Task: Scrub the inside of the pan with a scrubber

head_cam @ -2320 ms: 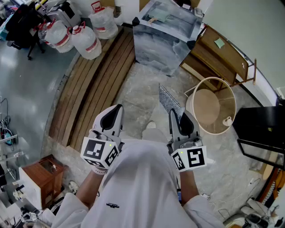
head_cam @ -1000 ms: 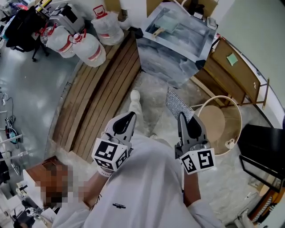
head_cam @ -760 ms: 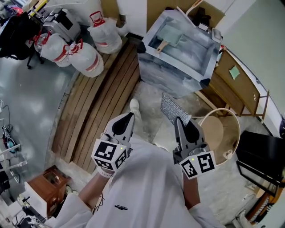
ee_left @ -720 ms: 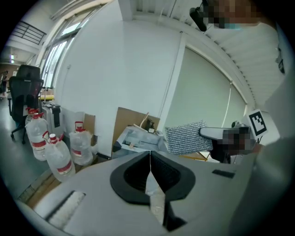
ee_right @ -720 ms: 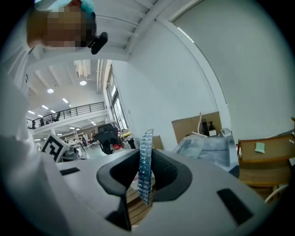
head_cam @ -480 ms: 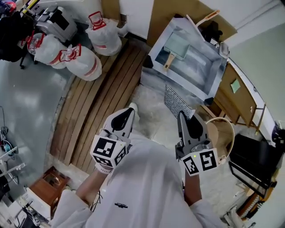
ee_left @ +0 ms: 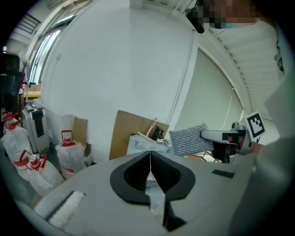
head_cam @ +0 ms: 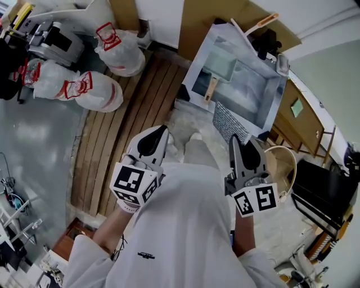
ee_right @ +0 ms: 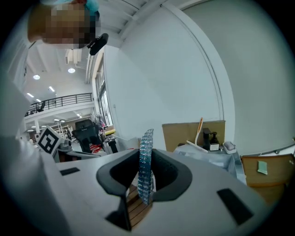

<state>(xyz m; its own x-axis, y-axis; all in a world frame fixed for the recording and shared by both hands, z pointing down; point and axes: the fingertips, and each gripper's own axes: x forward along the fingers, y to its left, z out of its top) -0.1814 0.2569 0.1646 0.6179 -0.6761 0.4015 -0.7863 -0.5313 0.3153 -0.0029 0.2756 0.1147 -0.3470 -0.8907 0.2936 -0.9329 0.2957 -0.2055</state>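
A rectangular grey pan (head_cam: 220, 64) with a wooden handle lies inside a steel sink (head_cam: 271, 104) ahead of me in the head view. My right gripper (head_cam: 234, 139) is shut on a grey mesh scrubber (head_cam: 228, 120), held in the air short of the sink. In the right gripper view the scrubber (ee_right: 145, 161) stands edge-on between the jaws. My left gripper (head_cam: 163, 129) is shut with nothing in it, level with the right one. From the left gripper view I see the scrubber (ee_left: 189, 139) sticking out of the right gripper (ee_left: 208, 135).
White bags with red print (head_cam: 93, 93) lie at the left beside wooden floor slats (head_cam: 121, 129). A round white frame (head_cam: 283, 163) and a wooden cabinet (head_cam: 304, 109) stand right of the sink. Cardboard (head_cam: 225, 17) leans behind it; a wooden utensil (ee_right: 200, 125) and bottle (ee_right: 213, 140) sit at its back.
The view has advanced toward the sink, which now lies closer and shows the pan inside. Both grippers stay shut in front of the body, the scrubber still in the right one.
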